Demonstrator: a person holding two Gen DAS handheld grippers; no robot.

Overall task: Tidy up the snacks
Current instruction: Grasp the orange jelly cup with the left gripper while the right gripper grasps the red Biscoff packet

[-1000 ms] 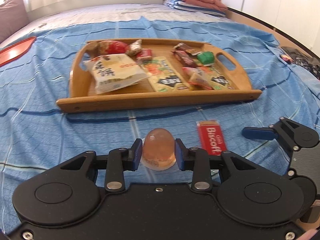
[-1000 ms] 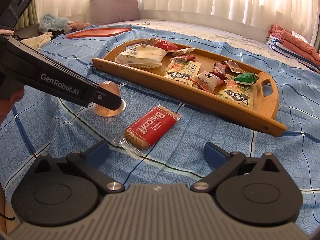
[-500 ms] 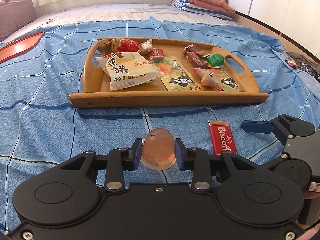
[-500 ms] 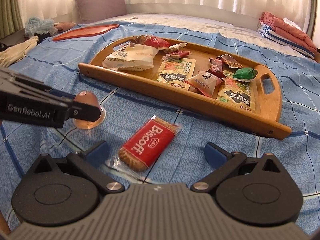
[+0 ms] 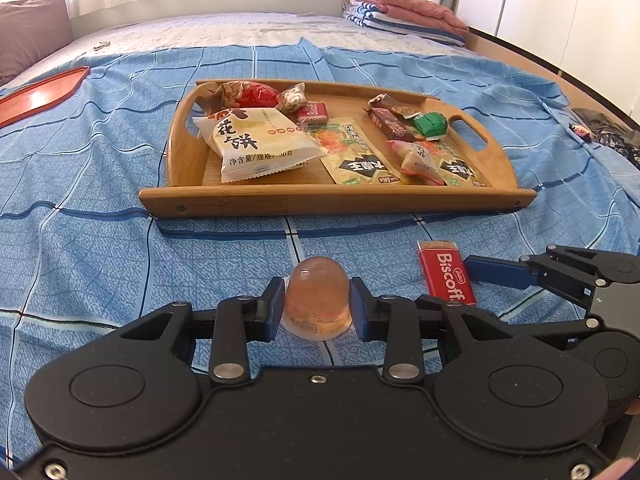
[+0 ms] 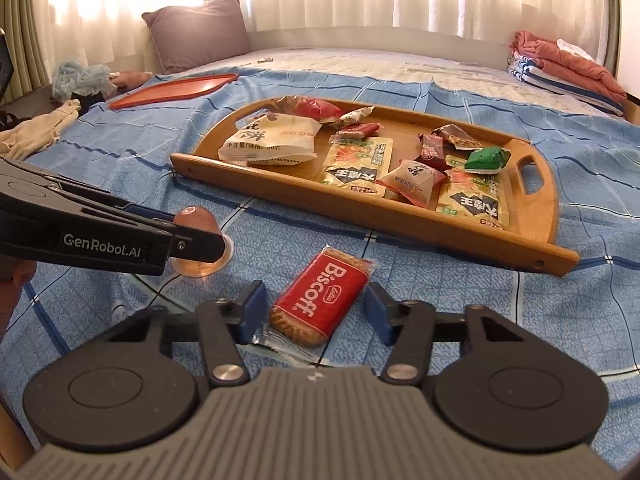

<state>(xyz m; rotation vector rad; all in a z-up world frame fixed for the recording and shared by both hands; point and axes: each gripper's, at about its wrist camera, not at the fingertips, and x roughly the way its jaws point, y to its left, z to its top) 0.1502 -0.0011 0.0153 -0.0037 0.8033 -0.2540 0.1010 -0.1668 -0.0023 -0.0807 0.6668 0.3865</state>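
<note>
Jelly cup (image 5: 317, 298) clamped in my left gripper (image 5: 316, 308); right gripper (image 6: 314, 312) apart astride Biscoff (image 6: 320, 300). I'd close squarely across the wrapper, gently.

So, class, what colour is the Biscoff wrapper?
Red, with white lettering; the Biscoff wrapper shows best in the right wrist view.

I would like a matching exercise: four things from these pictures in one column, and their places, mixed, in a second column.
1. jelly cup
2. Biscoff biscuit
3. green candy
4. red tray

a. on the bedsheet beyond the wooden tray
b. between the right gripper fingers
c. between the left gripper fingers
d. in the wooden tray

Pairs: 1-c, 2-b, 3-d, 4-a
</note>
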